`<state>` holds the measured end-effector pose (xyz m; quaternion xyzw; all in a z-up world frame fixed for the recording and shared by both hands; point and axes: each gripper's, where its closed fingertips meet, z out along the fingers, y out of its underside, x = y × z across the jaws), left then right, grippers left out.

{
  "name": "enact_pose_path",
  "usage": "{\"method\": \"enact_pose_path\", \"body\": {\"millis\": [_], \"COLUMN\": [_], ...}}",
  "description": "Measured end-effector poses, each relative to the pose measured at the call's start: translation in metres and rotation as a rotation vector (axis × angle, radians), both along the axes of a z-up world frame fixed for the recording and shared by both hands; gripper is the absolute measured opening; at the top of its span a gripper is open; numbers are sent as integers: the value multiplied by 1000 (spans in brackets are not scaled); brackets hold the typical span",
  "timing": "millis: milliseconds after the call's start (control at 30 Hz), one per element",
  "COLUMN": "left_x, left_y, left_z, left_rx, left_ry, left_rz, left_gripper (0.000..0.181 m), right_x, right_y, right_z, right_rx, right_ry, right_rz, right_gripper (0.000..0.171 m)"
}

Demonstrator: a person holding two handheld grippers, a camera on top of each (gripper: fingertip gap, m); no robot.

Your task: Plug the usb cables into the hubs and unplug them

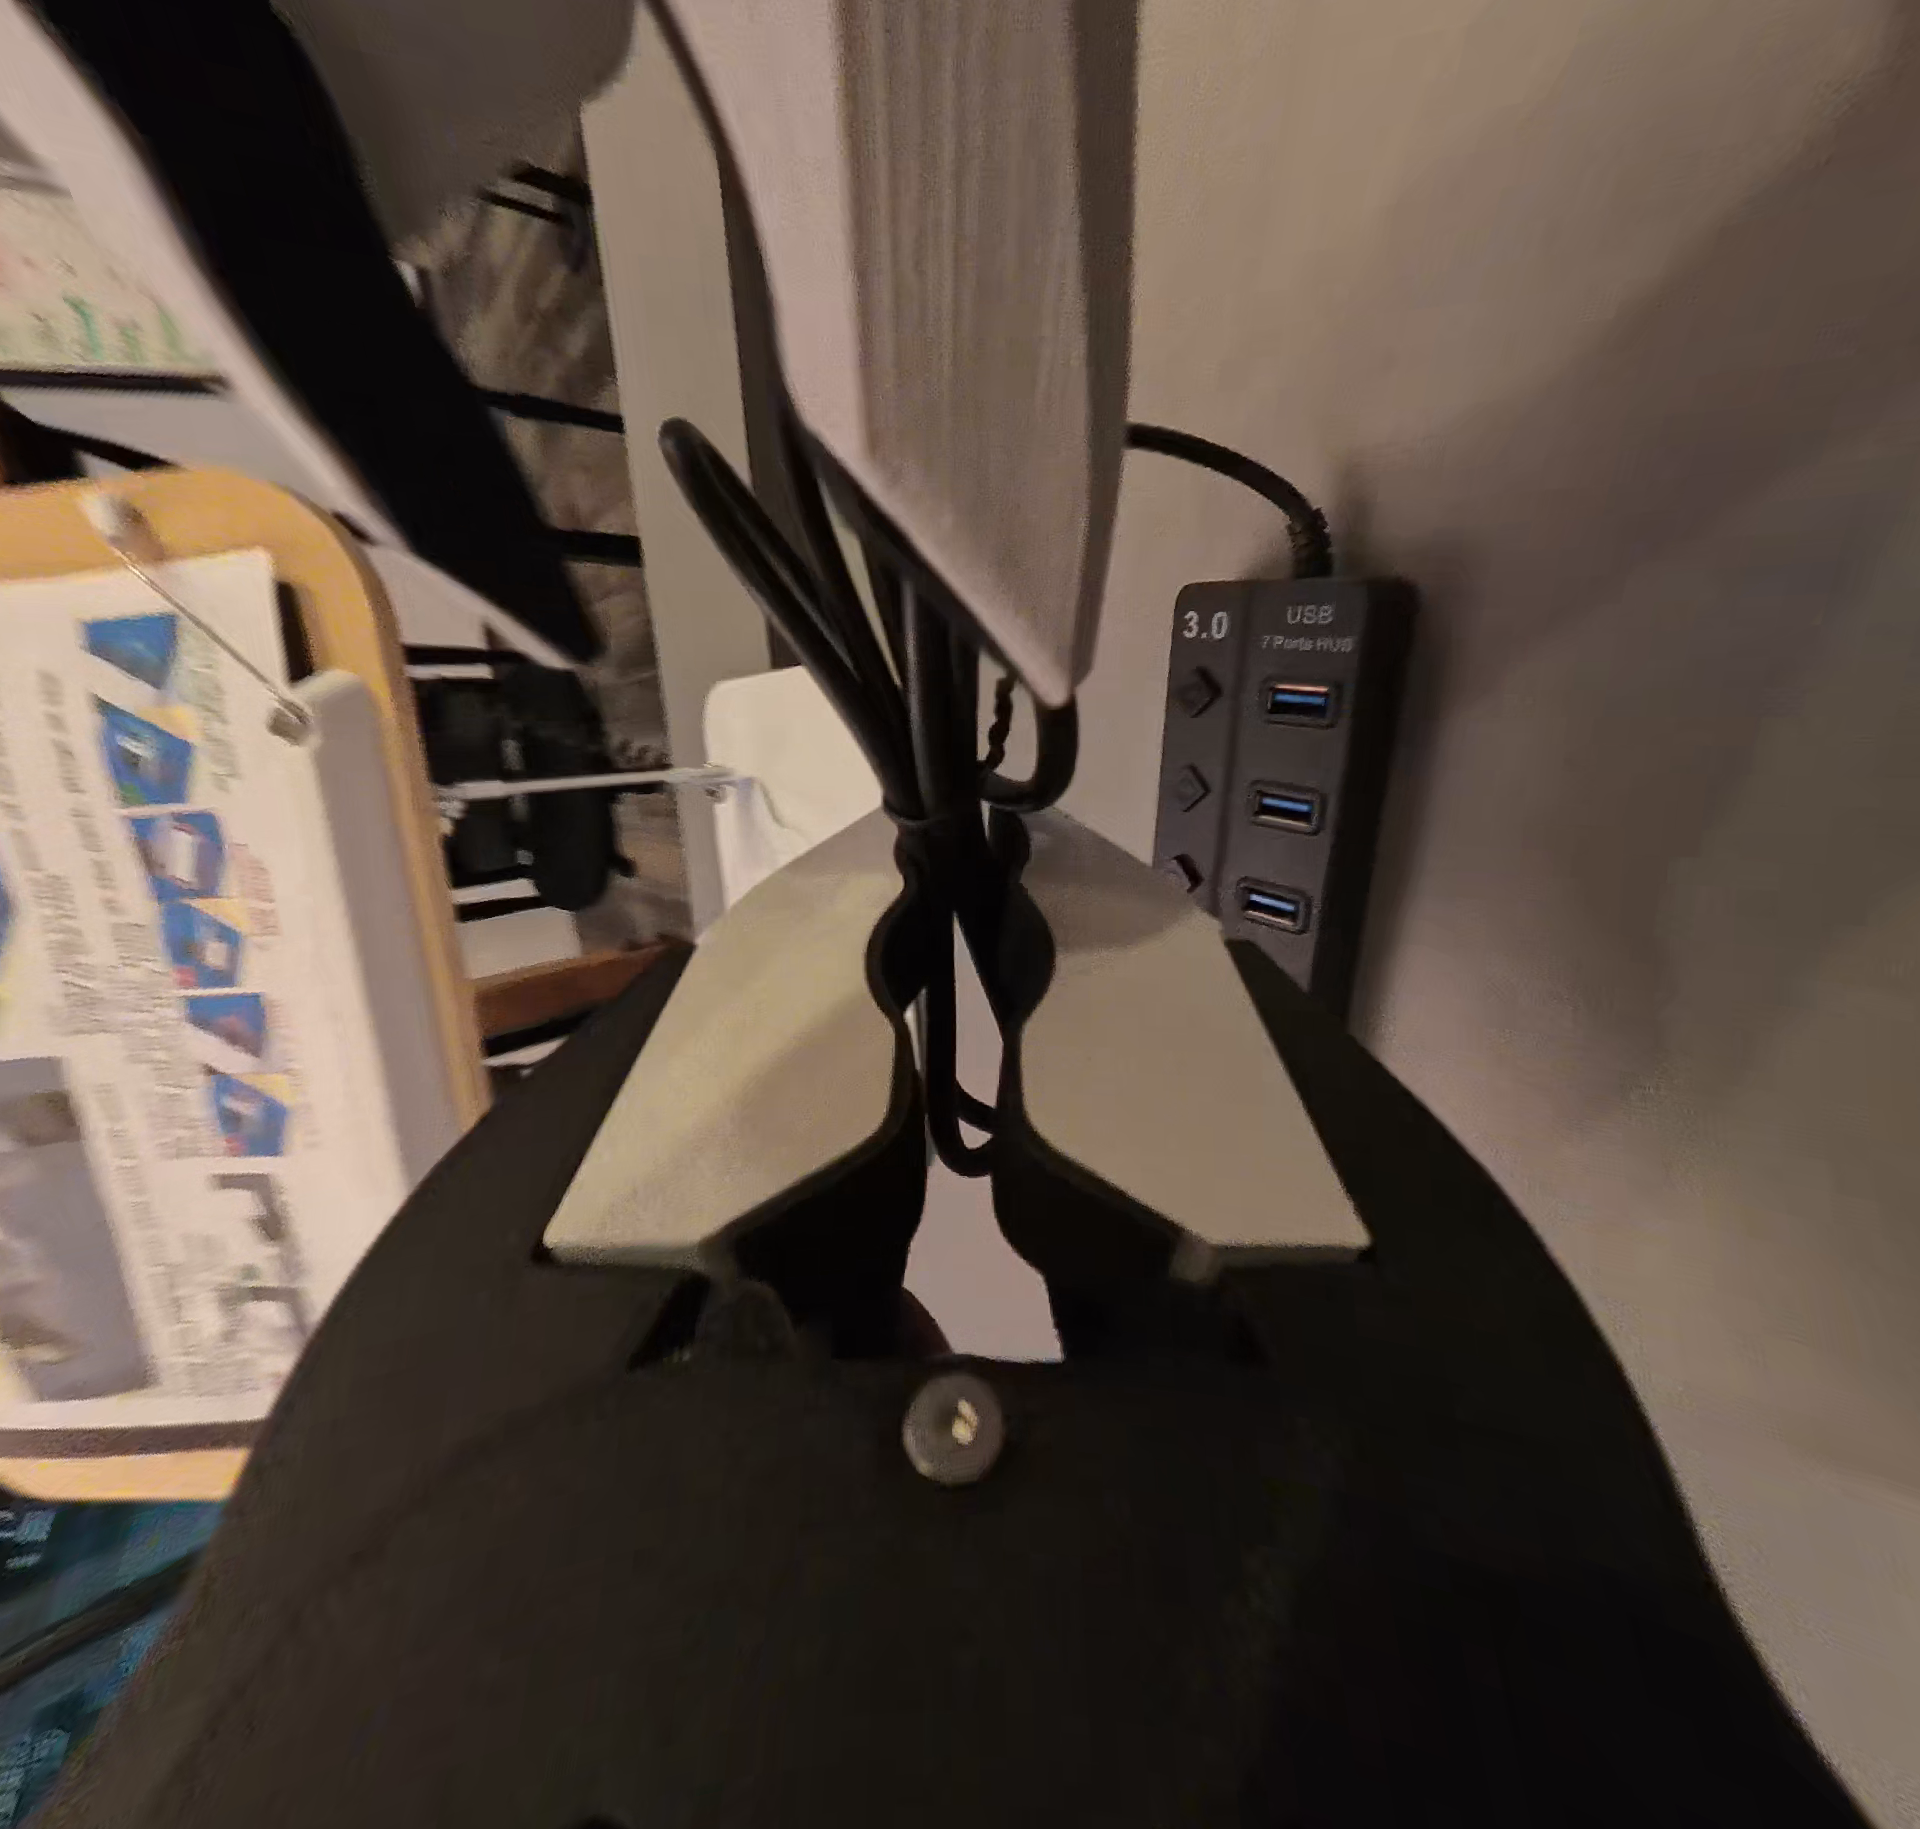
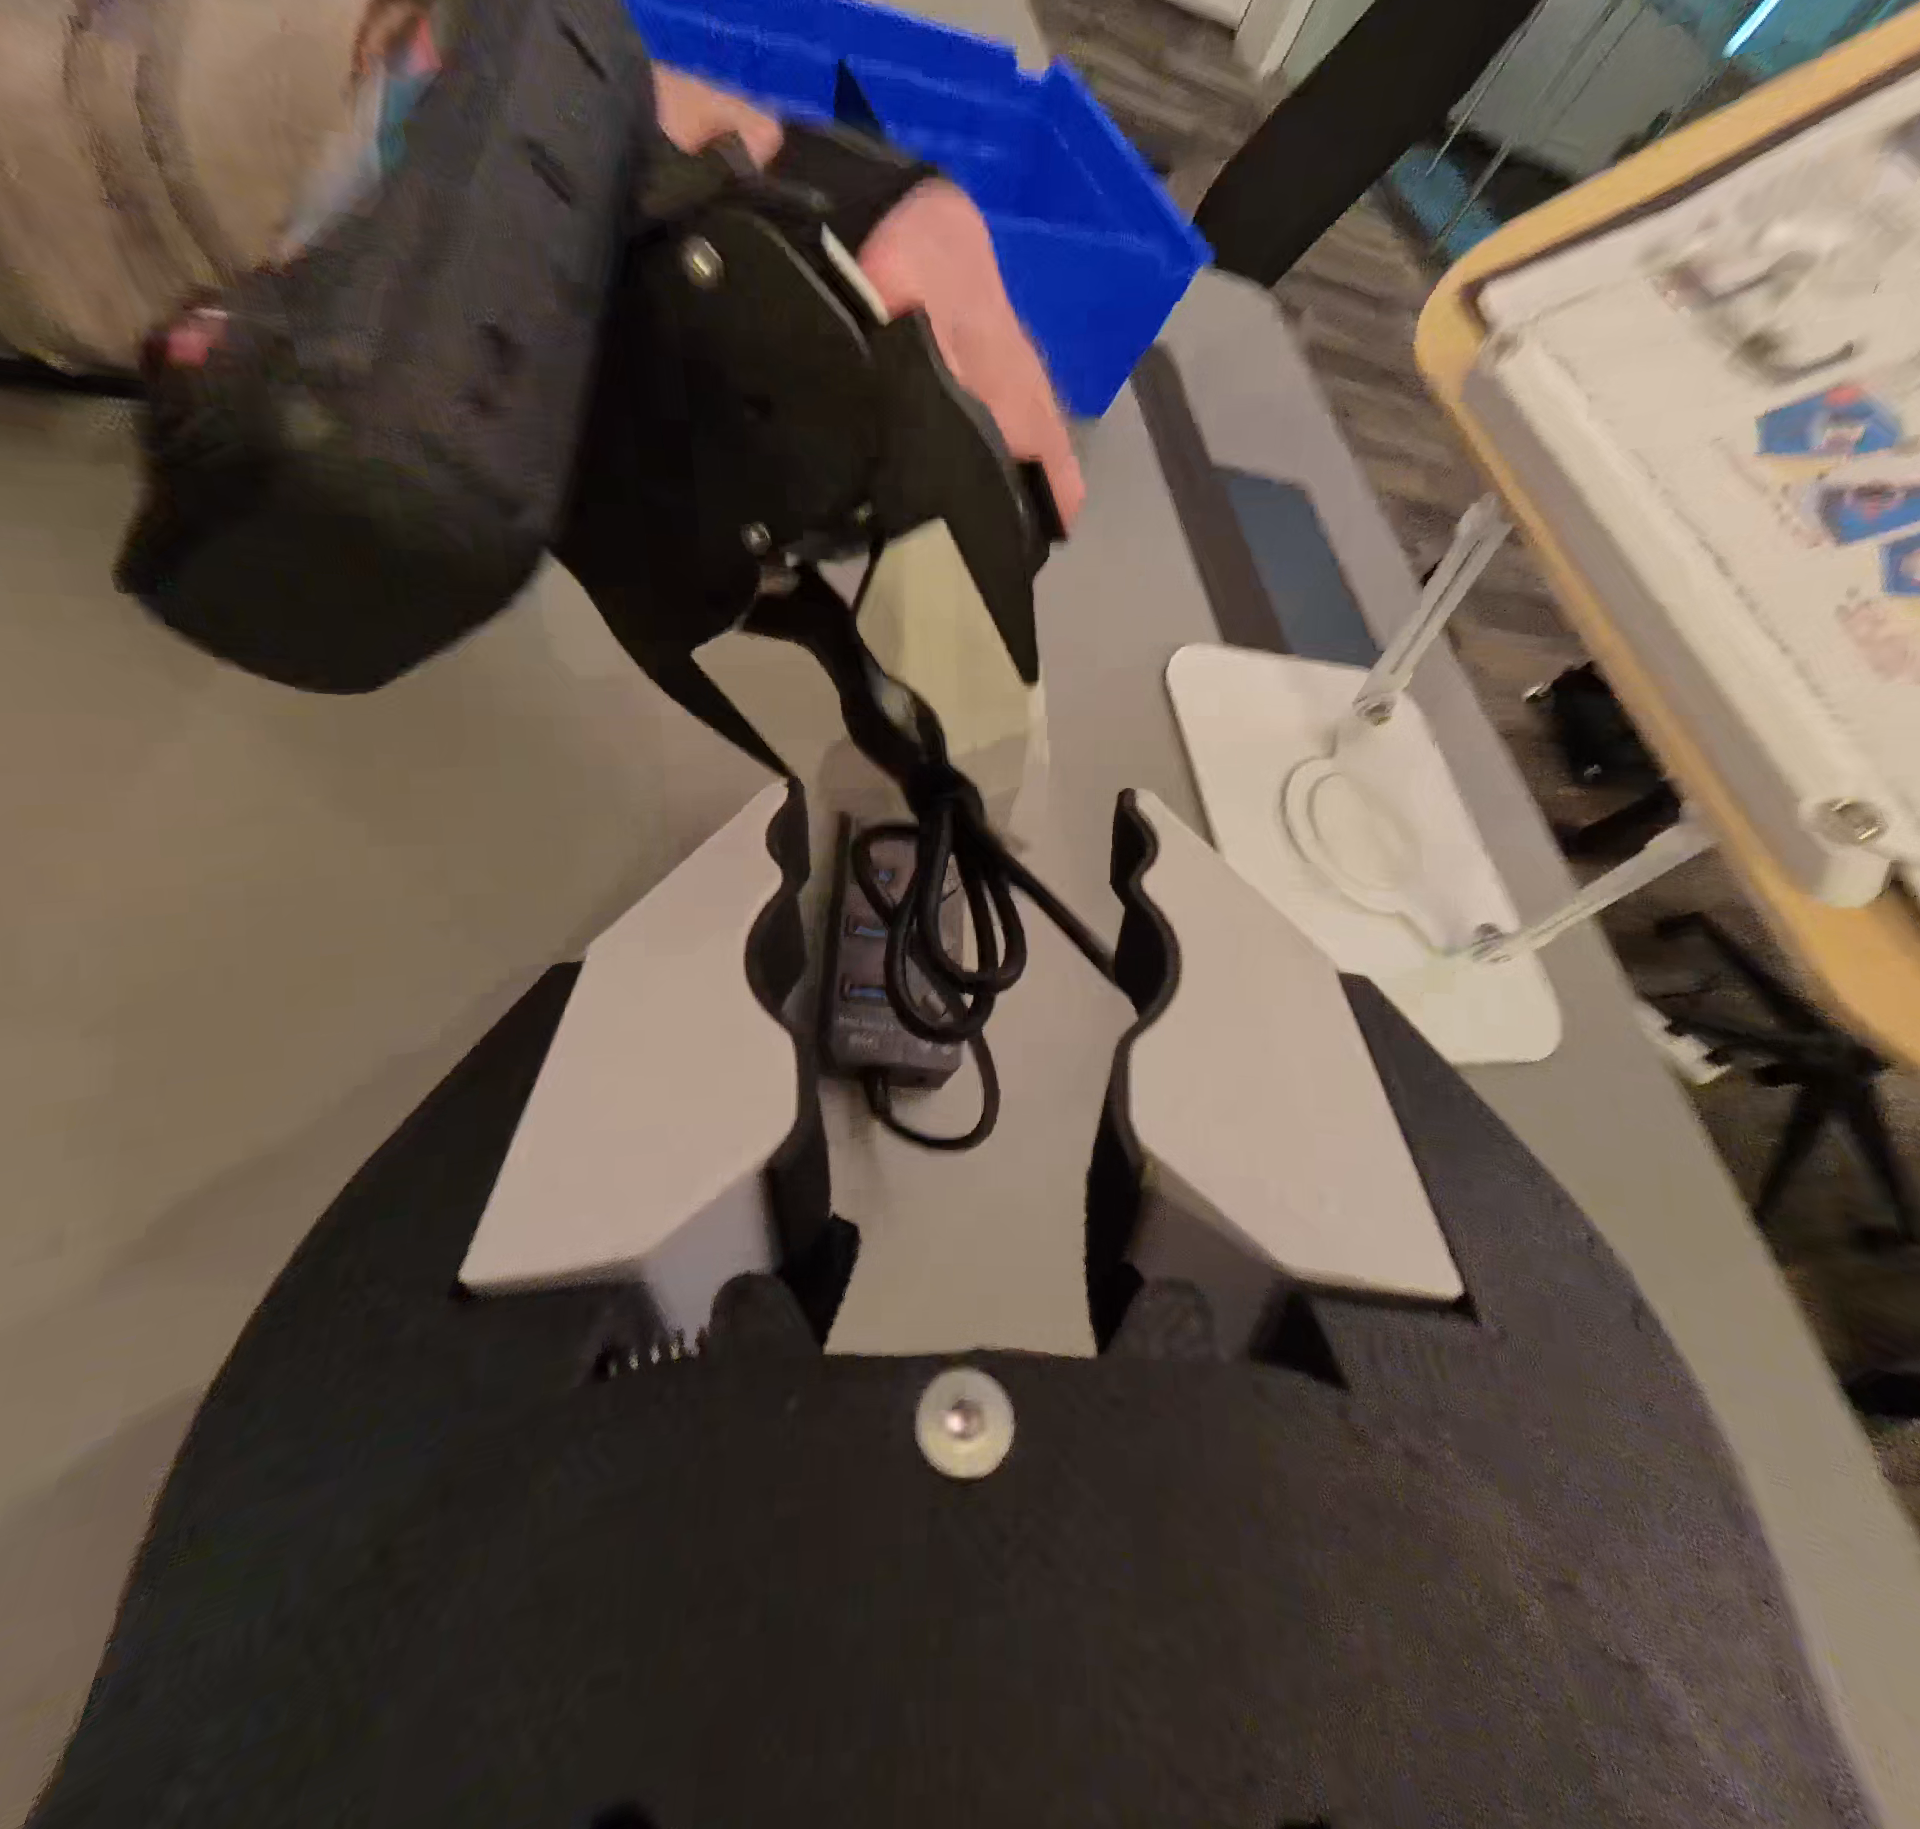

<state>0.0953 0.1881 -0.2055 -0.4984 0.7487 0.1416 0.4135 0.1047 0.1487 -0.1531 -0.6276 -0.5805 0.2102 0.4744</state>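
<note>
A black USB hub (image 1: 1283, 782) with blue ports lies on the grey table (image 1: 1610, 532), just right of my left gripper. My left gripper (image 1: 951, 844) is shut on a tied bundle of black USB cable (image 1: 925, 699) and holds it above the table. In the right wrist view the hub (image 2: 883, 1000) lies between my right gripper's spread fingers. My right gripper (image 2: 956, 813) is open and empty, low over the hub. The cable bundle (image 2: 951, 906) hangs over the hub from the left gripper (image 2: 904, 740), which a hand (image 2: 956, 325) holds. The hub's own cord (image 1: 1226, 470) runs off behind it.
A blue plastic bin (image 2: 935, 117) stands at the far side of the table (image 2: 312, 896). A white stand base (image 2: 1351, 844) carries a wood-framed board with a printed sheet (image 2: 1683, 408) at the right; the board also shows in the left wrist view (image 1: 208, 948). The right gripper's grey finger (image 1: 977, 325) fills that view's top. Some 7 cm of space lies between my two pairs of fingers.
</note>
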Motion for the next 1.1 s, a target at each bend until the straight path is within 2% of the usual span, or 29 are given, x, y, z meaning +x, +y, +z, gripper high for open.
{"method": "enact_pose_path", "body": {"millis": [200,333,400,533,733,933,1100], "left_x": [13,14,15,-5,-53,-78,-83], "left_y": [-5,-4,-5,-2,2,23,33], "left_z": [0,-7,-5,-3,-6,-31,-53], "left_rx": [179,164,158,25,-291,-347,-342], "left_ry": [76,72,56,38,-24,14,58], "left_rz": [-93,-102,-115,-68,8,82,97], "left_gripper": [10,10,15,58,92,97,99], "right_x": [-1,-4,-3,6,-6,-26,-44], "right_y": [-2,0,2,19,27,47,61], "right_z": [-48,-55,-52,-47,-54,-69,-90], "right_rx": [-153,-151,-184,-168,-130,-124,-207], "right_ry": [-151,-154,-103,-40,-44,-121,-157], "right_rz": [-1,1,1,-76,-111,-123,-114], "right_gripper": [56,18,16,14,15,15,15]}}
